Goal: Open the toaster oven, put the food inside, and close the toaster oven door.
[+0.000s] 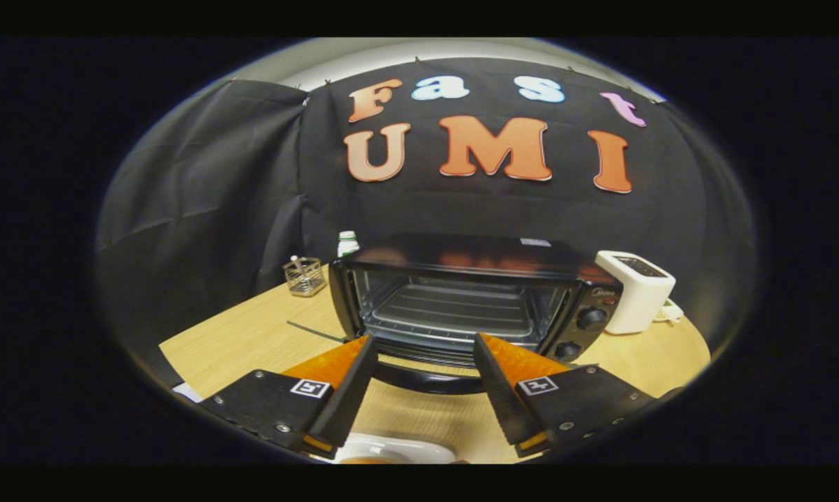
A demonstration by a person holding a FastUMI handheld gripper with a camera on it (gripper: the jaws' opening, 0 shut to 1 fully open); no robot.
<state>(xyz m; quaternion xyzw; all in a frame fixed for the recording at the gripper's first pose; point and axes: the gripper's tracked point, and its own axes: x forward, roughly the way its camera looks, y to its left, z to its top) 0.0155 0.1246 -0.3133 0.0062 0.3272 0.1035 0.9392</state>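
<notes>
Black metal toaster oven point(461, 293) sits just ahead of our gripper point(425, 348), door point(426, 376) dropped open between its spread, empty fingers; white plate point(391, 453) lies beneath them.

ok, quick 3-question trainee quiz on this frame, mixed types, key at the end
1. True or false: the toaster oven door is shut.
2. Beside the oven's knobs stands: A) white toaster B) kettle C) wire basket
3. Fill in: the tool is ____, holding nothing, its tips just above the lowered door.

Key: 1 false, the door hangs open and the rack shows. 2 A; the wire basket sits on the oven's other side near a bottle. 3 open.
</notes>
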